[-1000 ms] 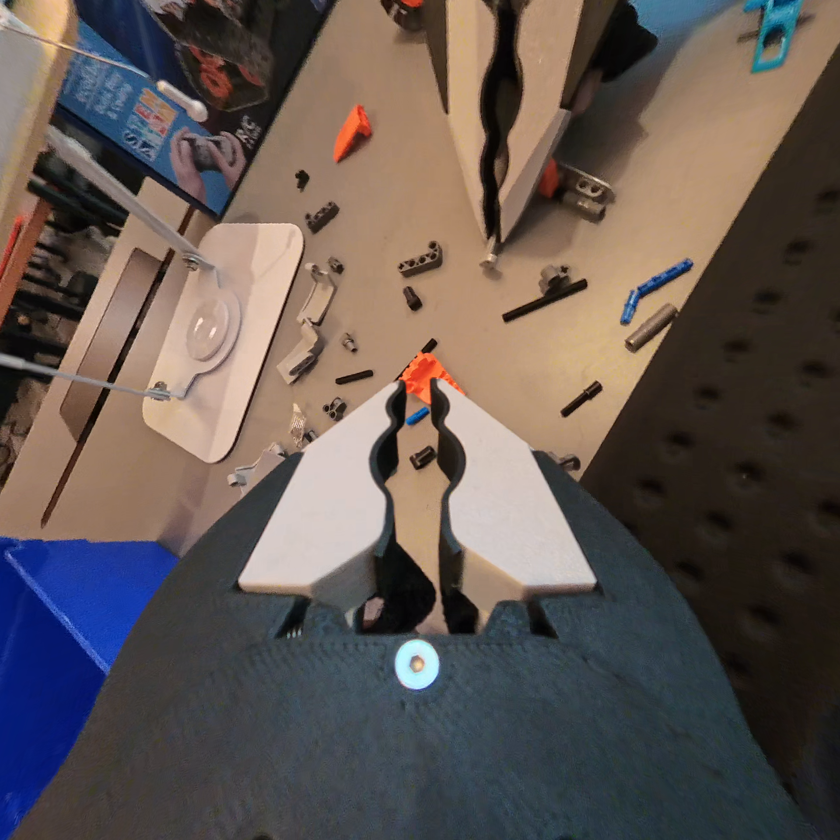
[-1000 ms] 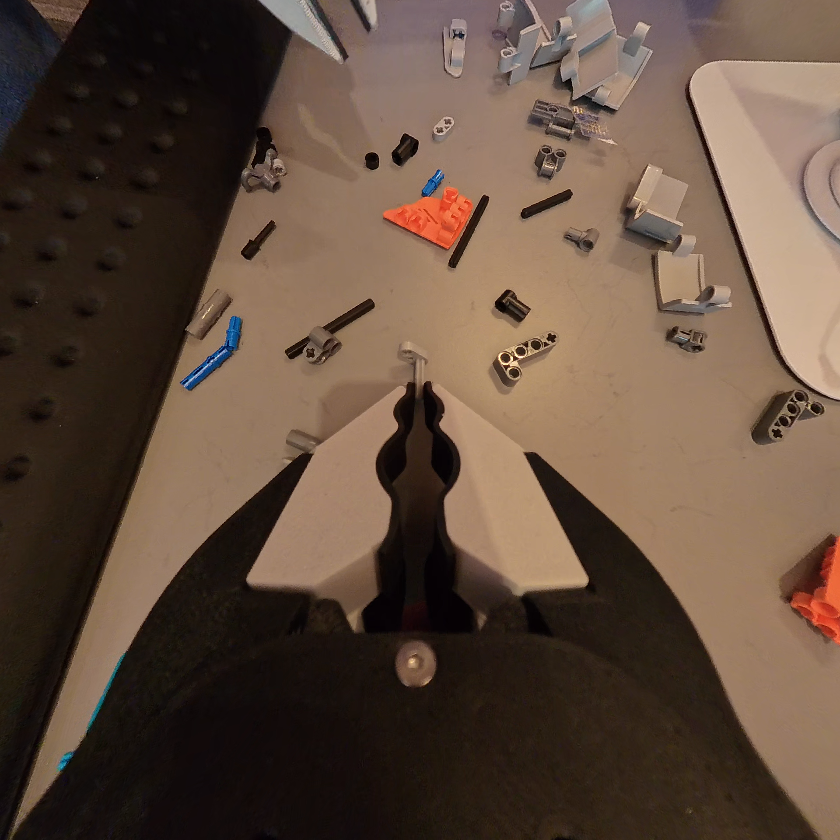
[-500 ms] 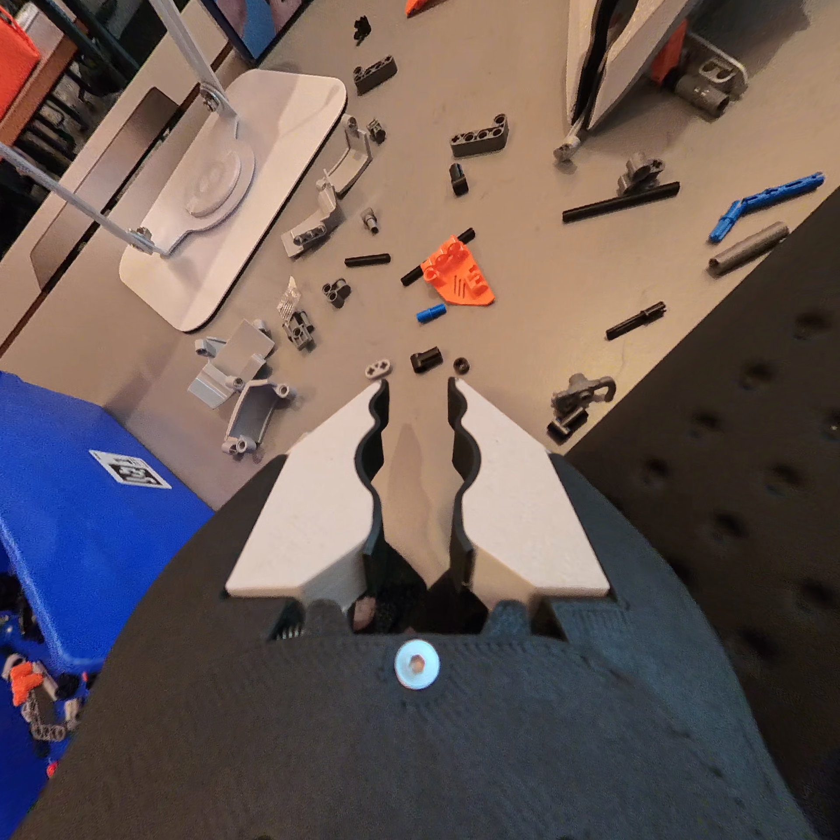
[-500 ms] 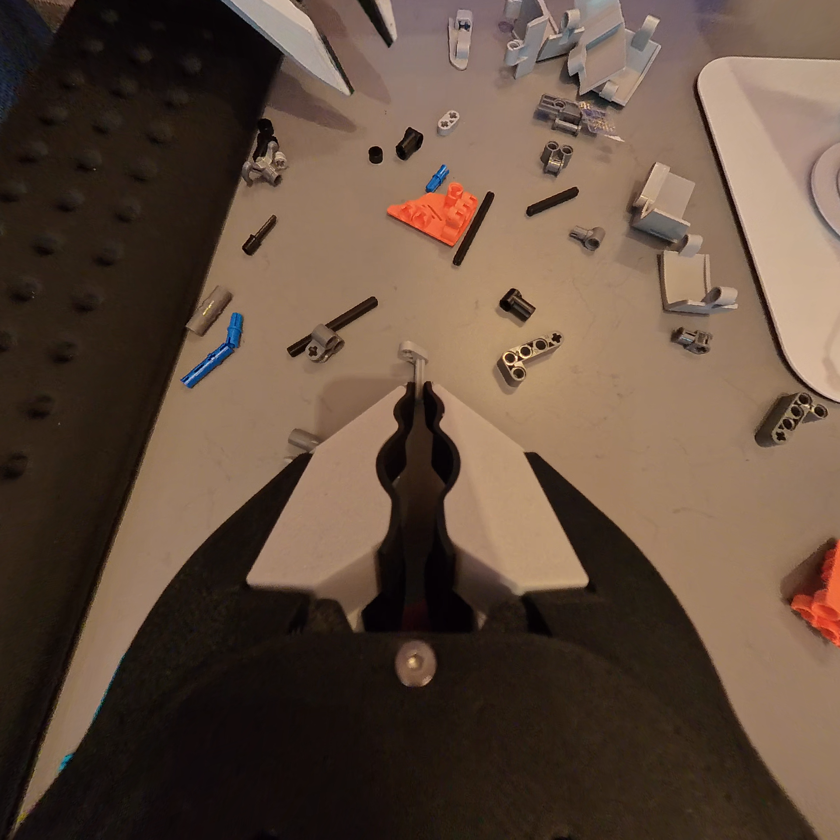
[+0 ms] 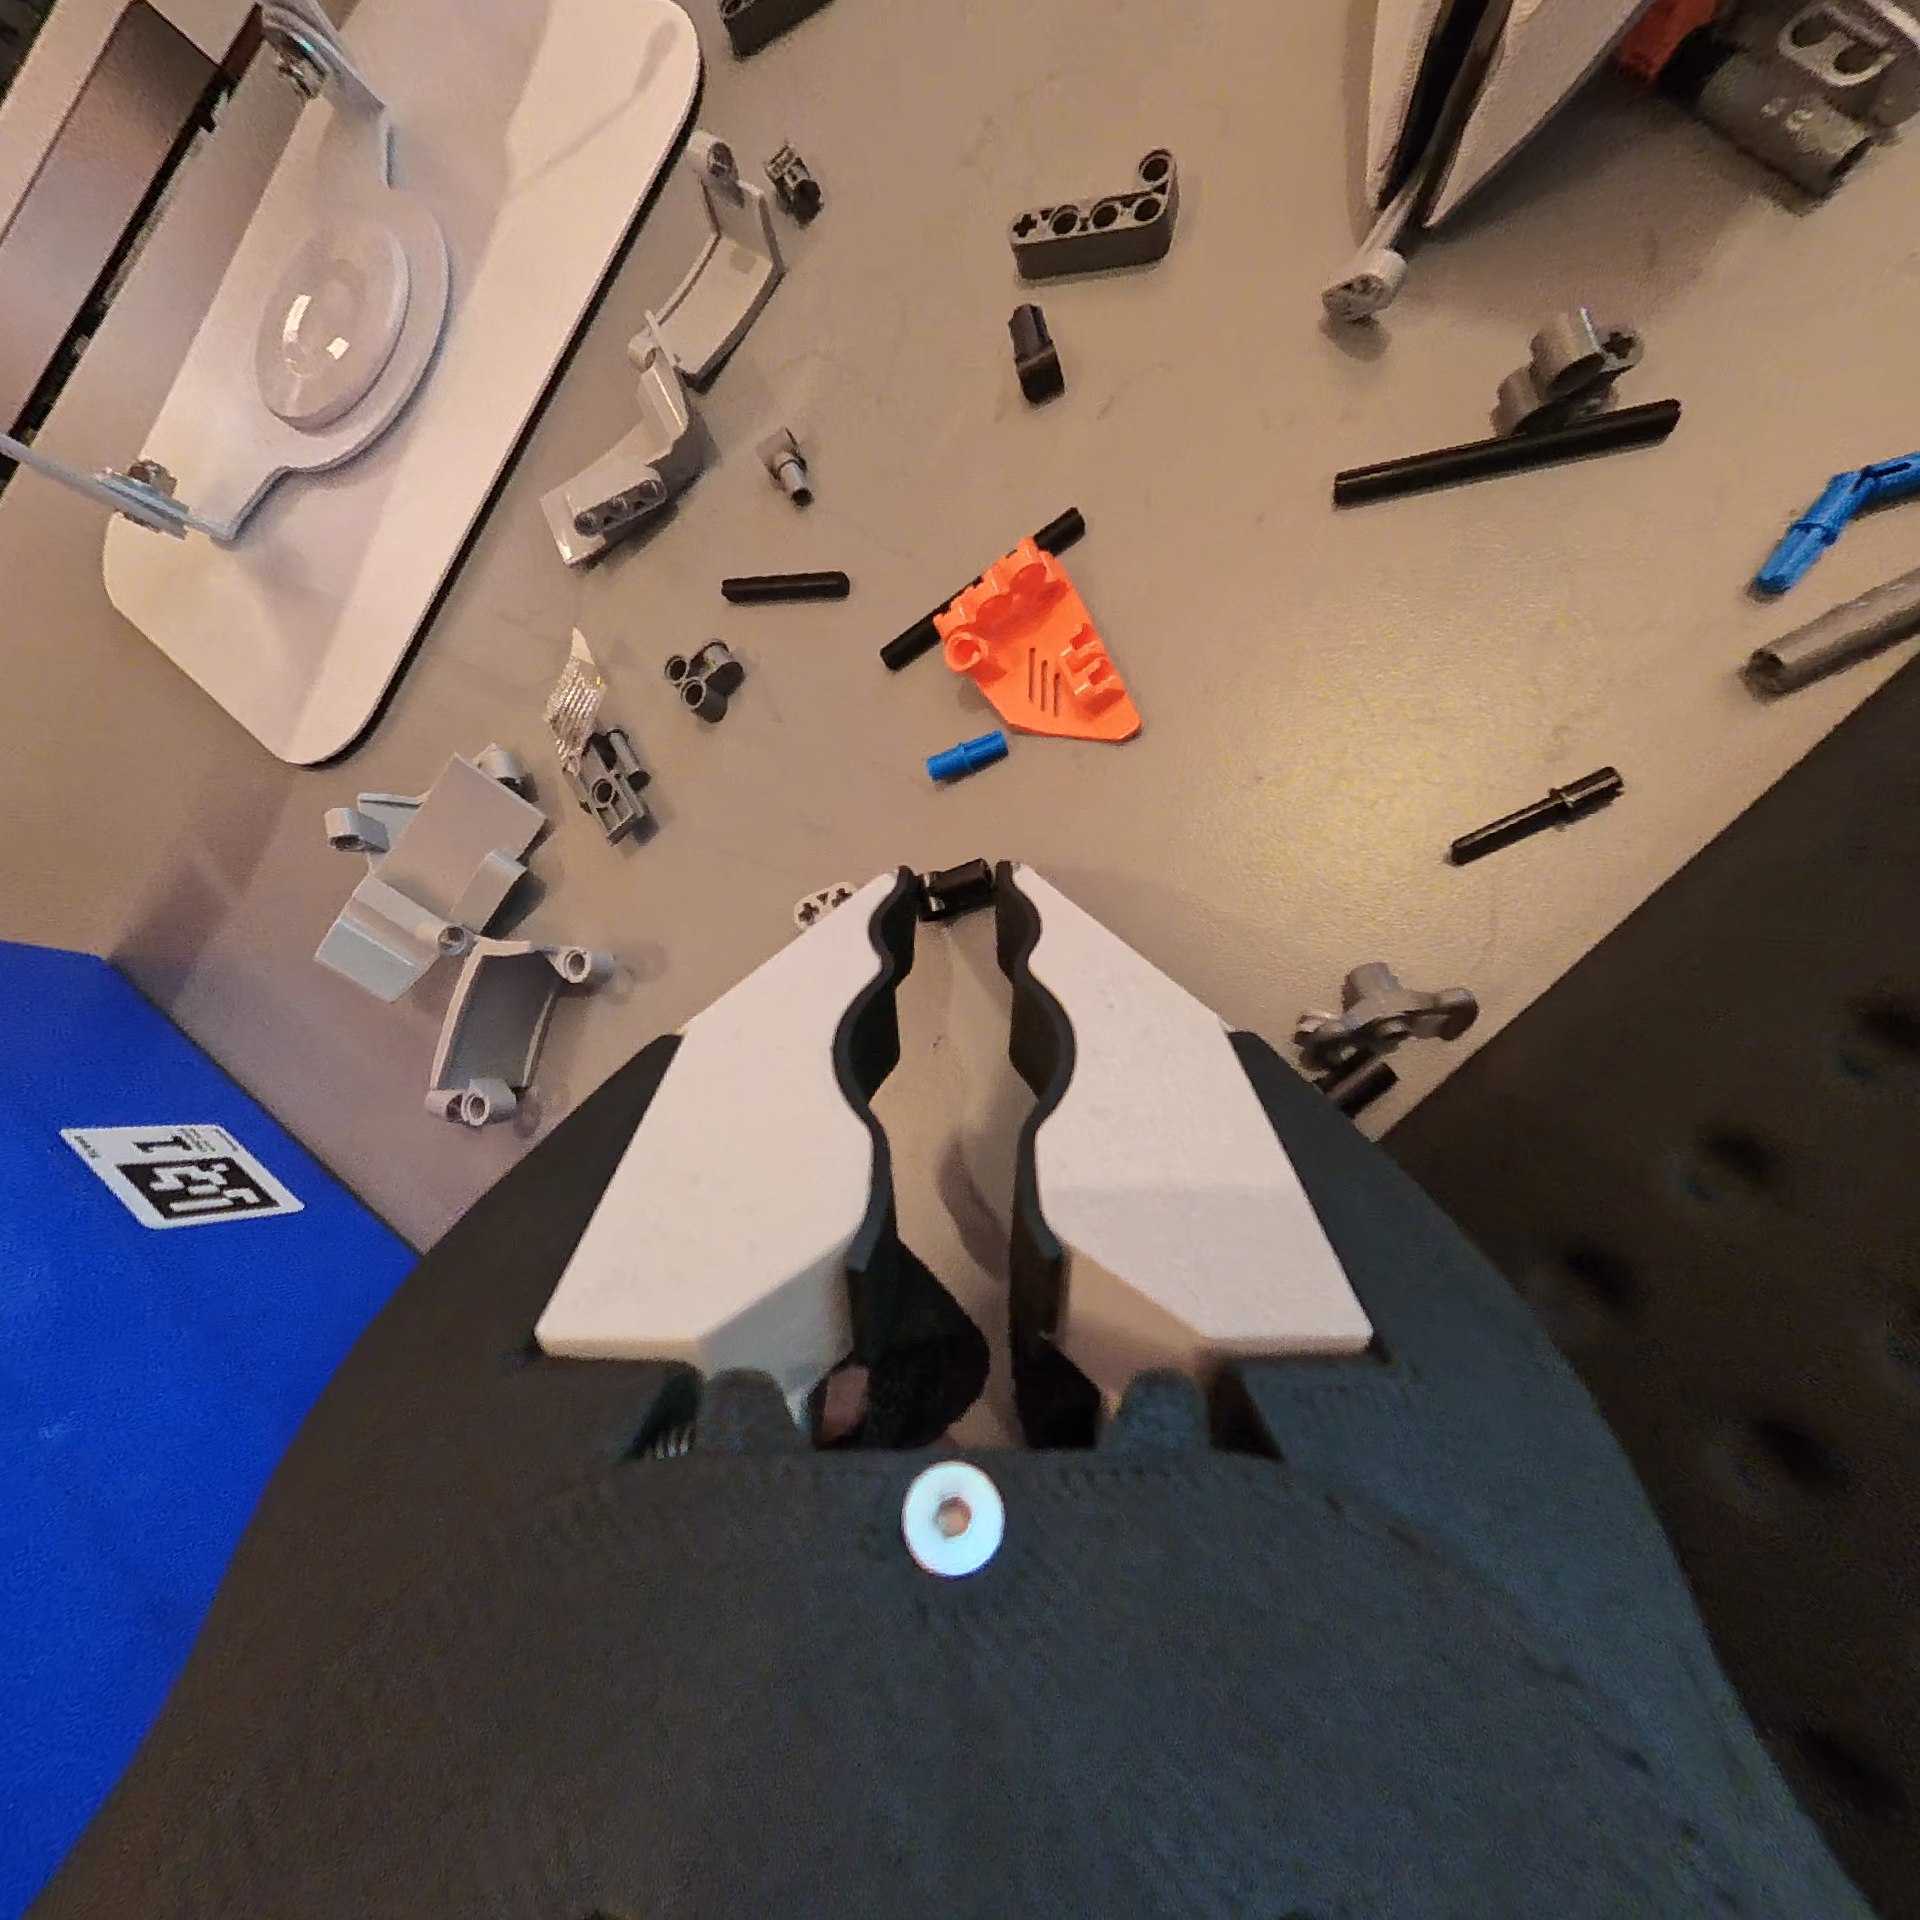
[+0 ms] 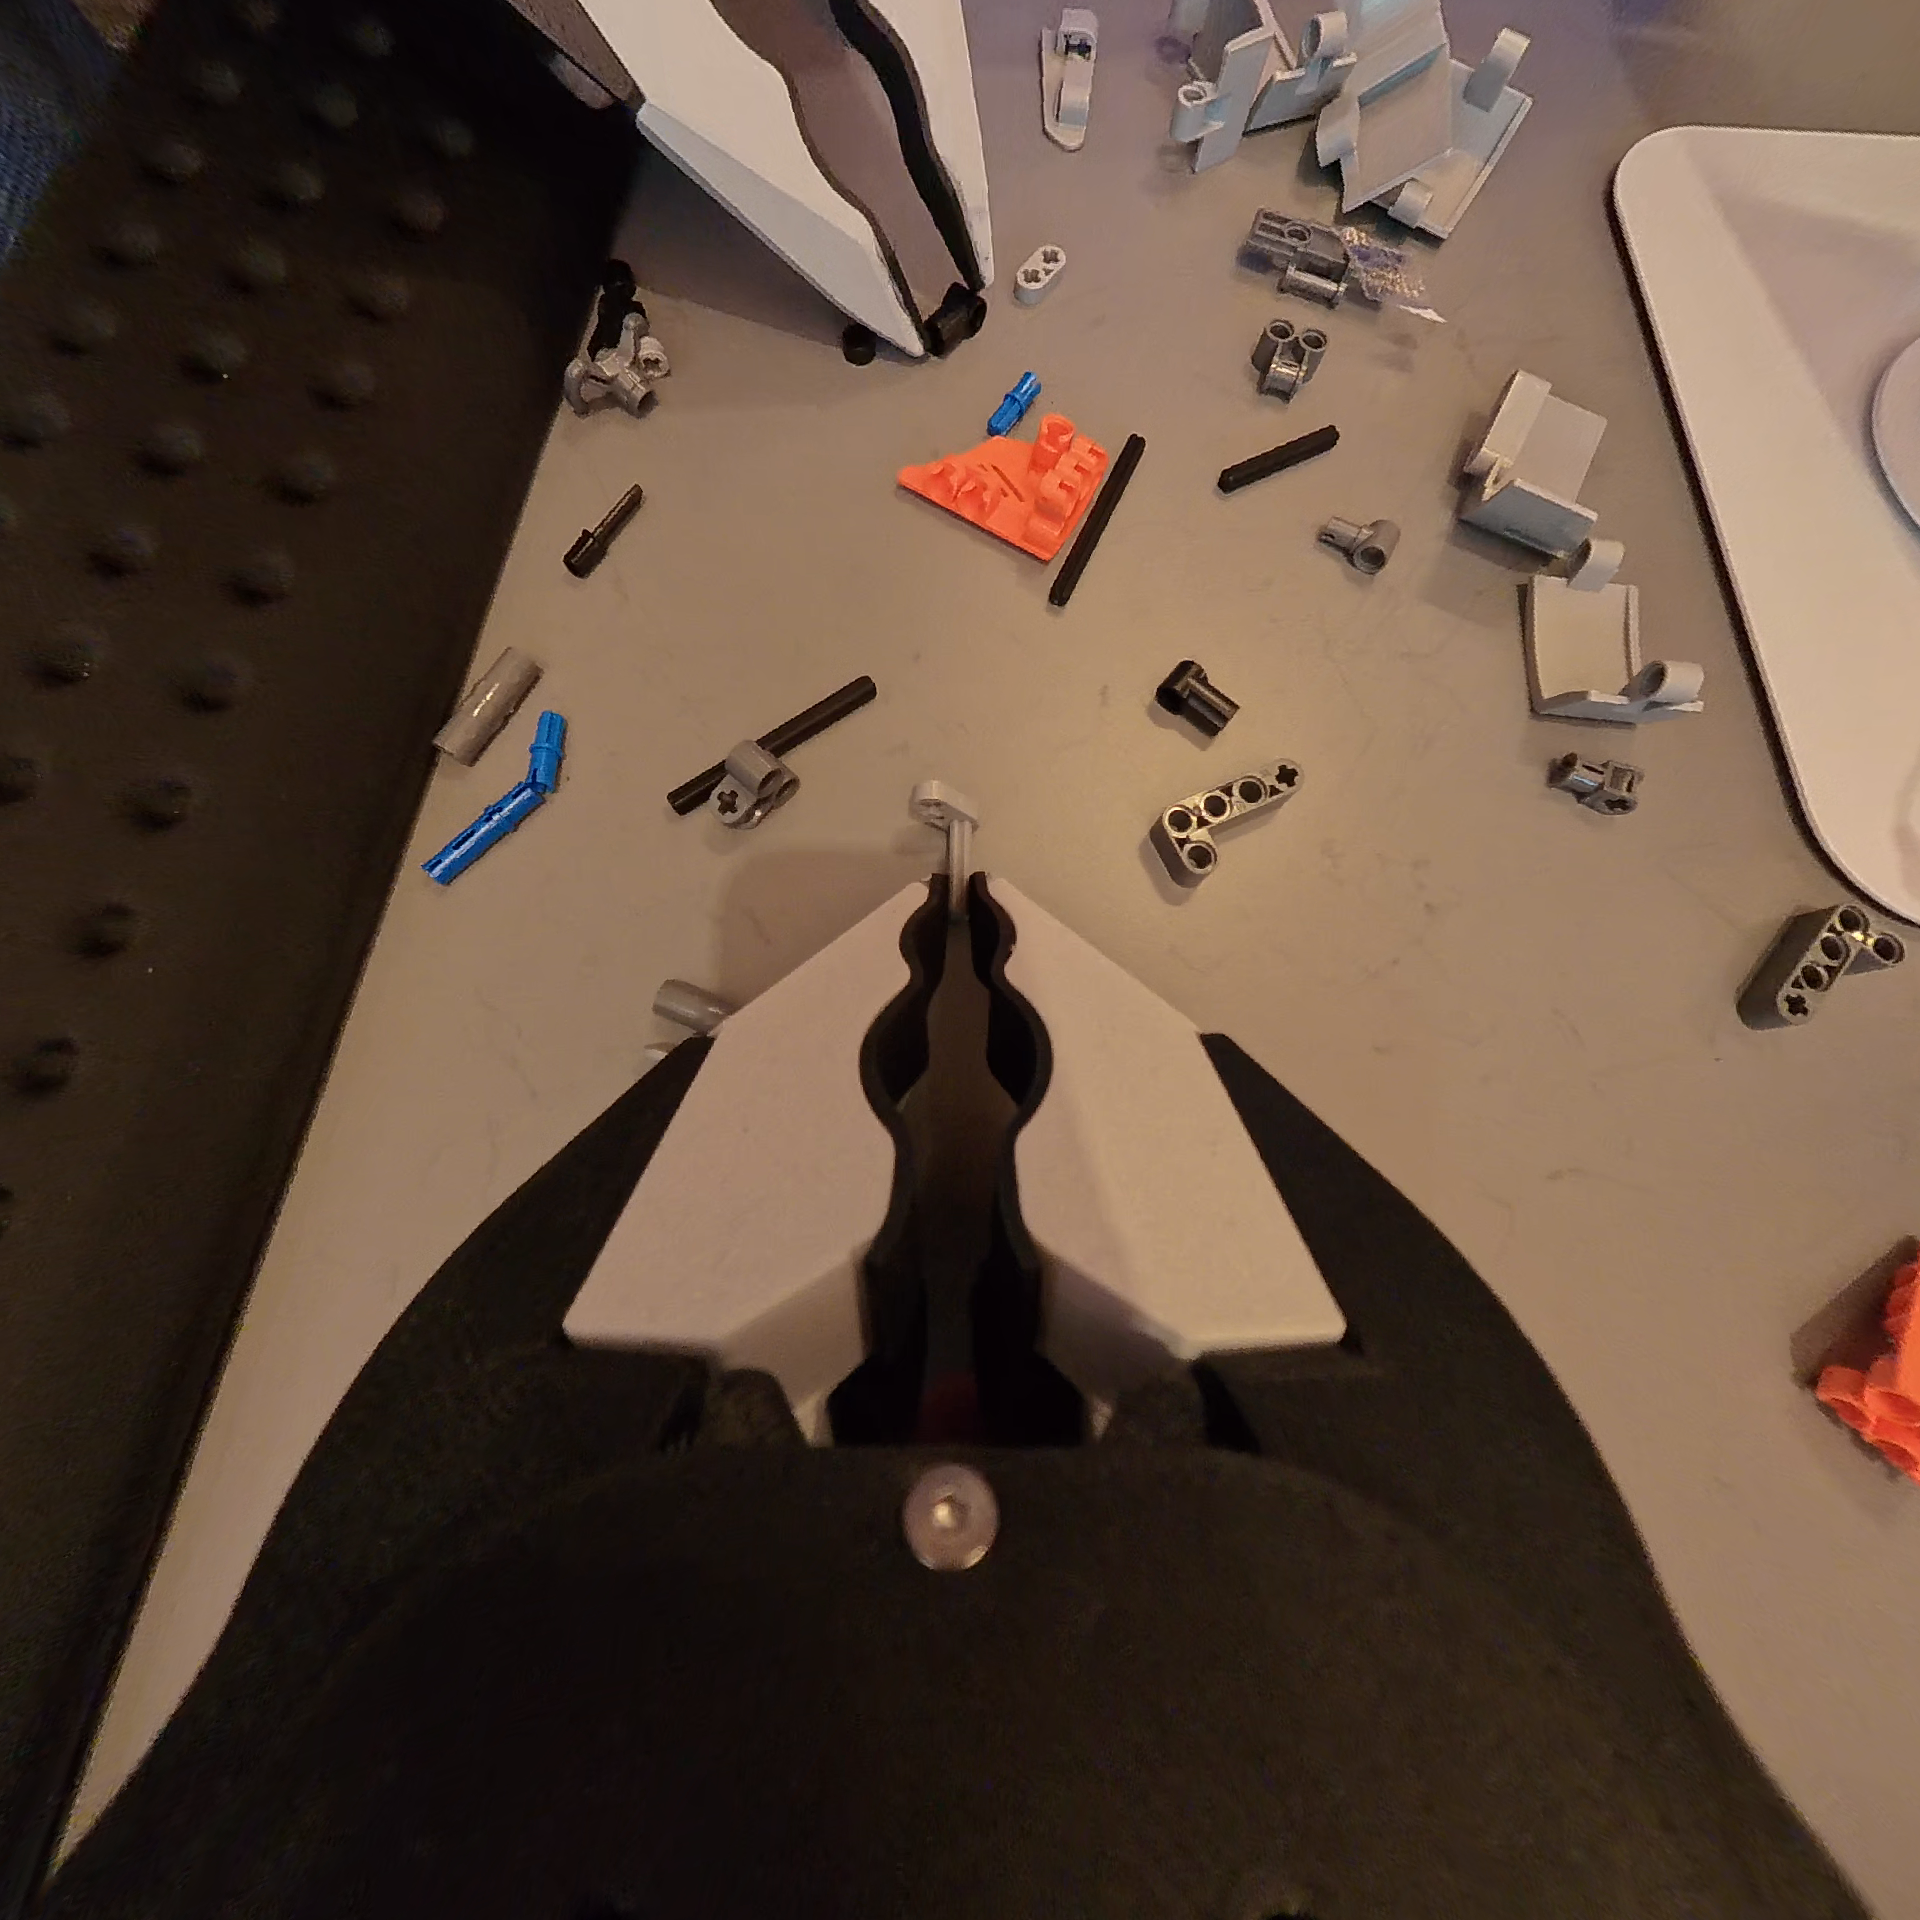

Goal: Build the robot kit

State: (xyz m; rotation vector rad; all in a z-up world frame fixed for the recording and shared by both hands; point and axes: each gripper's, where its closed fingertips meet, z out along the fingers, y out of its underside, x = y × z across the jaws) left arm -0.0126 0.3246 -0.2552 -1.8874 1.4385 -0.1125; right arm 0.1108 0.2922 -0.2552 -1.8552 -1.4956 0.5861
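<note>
My left gripper [image 5: 953, 878] is down at the grey table and shut on a small black connector [image 5: 958, 896], pinched at the very fingertips. The right wrist view shows the same gripper [image 6: 940, 332] at the top with the connector [image 6: 958, 317] at its tips and a small black ring [image 6: 858, 343] beside it. My right gripper [image 6: 954, 883] is shut on a thin light-grey pin piece [image 6: 943, 808] that sticks out past its tips just above the table. It also shows in the left wrist view [image 5: 1397, 208], far right.
Loose parts lie between the grippers: an orange panel [image 6: 997, 488], a blue pin [image 5: 966, 755], black axles, an L-shaped grey beam [image 6: 1221, 816], grey panels [image 5: 436, 914]. A black studded mat [image 6: 208, 520] borders one side. A white stand base [image 5: 395, 312] and blue bin [image 5: 135, 1351] are nearby. Left tips to right tips: about 12 cm.
My left gripper has pulled back and down to the near parts, opened, then closed on the black connector. My right gripper has held still with its grey piece.
</note>
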